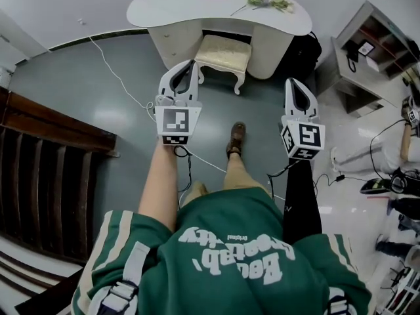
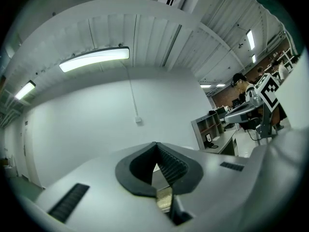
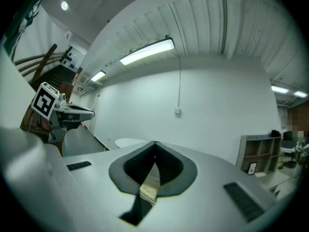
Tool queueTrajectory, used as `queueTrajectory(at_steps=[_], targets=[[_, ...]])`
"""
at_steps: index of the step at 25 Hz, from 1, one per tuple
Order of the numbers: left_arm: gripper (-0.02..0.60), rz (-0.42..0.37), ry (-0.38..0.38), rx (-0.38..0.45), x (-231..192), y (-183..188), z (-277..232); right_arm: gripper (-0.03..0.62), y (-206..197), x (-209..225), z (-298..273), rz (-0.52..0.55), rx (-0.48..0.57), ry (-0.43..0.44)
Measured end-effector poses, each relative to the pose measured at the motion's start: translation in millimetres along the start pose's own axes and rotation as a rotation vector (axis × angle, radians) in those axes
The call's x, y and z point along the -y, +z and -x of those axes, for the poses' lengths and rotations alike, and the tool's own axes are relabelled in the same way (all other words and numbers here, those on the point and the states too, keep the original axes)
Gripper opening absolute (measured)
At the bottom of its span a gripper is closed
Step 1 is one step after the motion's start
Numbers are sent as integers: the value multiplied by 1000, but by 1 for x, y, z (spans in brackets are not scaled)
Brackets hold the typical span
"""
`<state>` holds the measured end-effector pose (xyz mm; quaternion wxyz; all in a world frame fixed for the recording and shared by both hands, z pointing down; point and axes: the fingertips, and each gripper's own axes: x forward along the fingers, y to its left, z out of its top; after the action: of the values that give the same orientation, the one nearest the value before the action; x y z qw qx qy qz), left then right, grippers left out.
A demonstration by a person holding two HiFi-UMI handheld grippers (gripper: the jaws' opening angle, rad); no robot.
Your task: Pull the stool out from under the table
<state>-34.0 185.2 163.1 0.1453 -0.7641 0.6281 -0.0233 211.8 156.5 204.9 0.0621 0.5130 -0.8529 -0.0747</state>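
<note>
Nothing done yet — stool (image 1: 224, 53) sits half under tabletop (image 1: 172, 6), seat front showing. Left tongs (image 1: 189, 65), right tongs (image 1: 293, 84) both pinched together, empty, not touching stool — grasp and pull remain.

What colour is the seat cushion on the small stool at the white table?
Cream, on the white-legged padded stool; clearest in the head view.

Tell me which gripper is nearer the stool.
The left gripper: its tips sit just beside the cream stool's near corner, while the right gripper hangs well off to the stool's other side.
</note>
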Motion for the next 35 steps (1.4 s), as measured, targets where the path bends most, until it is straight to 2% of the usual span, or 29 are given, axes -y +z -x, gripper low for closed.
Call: queueTrajectory(at_steps=[4,9,16,21,28,35], targets=[[14,14,25,7,-31,-20,-77,8,9,17,-96,26,27,32],[14,6,27,-2,-55,-24,-181,8,21,54,-209,36,21,78],[14,0,53,-22,-100,-43,-283,9,14,82,-323,47,2,110],[14,1,49,-30,-112,-72,-327,8,-14,84,-370,25,-28,147],[14,29,47,-46,-118,-119,-366,8,-50,85,-405,29,-42,193],[14,39,8,-81,-113,-166,-395,9,-91,89,-428,26,-71,217]])
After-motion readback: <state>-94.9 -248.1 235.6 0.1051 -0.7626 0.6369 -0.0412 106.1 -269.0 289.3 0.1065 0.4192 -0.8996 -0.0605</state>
